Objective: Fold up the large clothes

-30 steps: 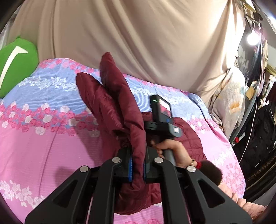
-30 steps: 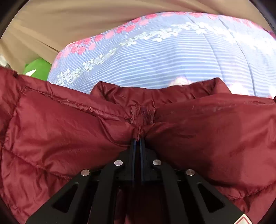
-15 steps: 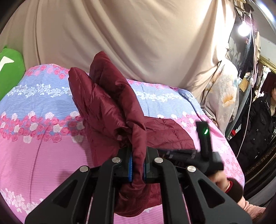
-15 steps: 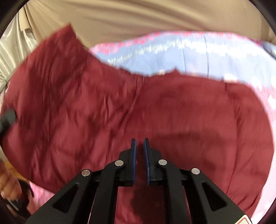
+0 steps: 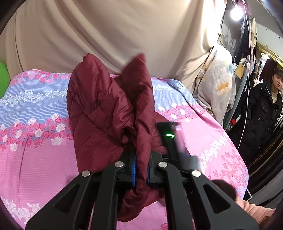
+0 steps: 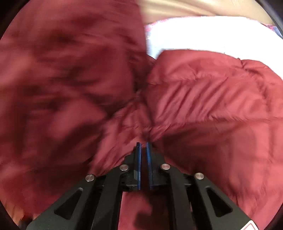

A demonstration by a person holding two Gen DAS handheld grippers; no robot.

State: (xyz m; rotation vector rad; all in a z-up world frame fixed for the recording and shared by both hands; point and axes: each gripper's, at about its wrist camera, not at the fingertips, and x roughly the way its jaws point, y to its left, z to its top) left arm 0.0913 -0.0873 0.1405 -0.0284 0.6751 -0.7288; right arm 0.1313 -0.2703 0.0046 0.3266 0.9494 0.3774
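Observation:
A maroon puffer jacket (image 5: 106,115) lies on the bed, with a bunched fold lifted off it. My left gripper (image 5: 141,159) is shut on that fold, and fabric hangs down between and below its blue pads. The right gripper's body (image 5: 169,138), blurred and with a green light, sits just right of the left fingers. In the right wrist view the jacket (image 6: 203,106) fills the picture, blurred on the left. My right gripper (image 6: 143,144) has its jaws a narrow slit apart with nothing pinched between them. Its tips almost touch a crease in the jacket.
The bed cover (image 5: 35,141) is pink and blue with flowers, and a beige curtain (image 5: 106,35) hangs behind it. A green cushion (image 5: 3,79) is at the far left. A person in a dark coat (image 5: 261,113) stands at the right, beside hanging clothes (image 5: 217,92) and a bright lamp (image 5: 236,10).
My right gripper let go of the jacket's collar, pulled back, then came in close to the jacket beside the left gripper. My left gripper shifted sideways, still gripping the fold.

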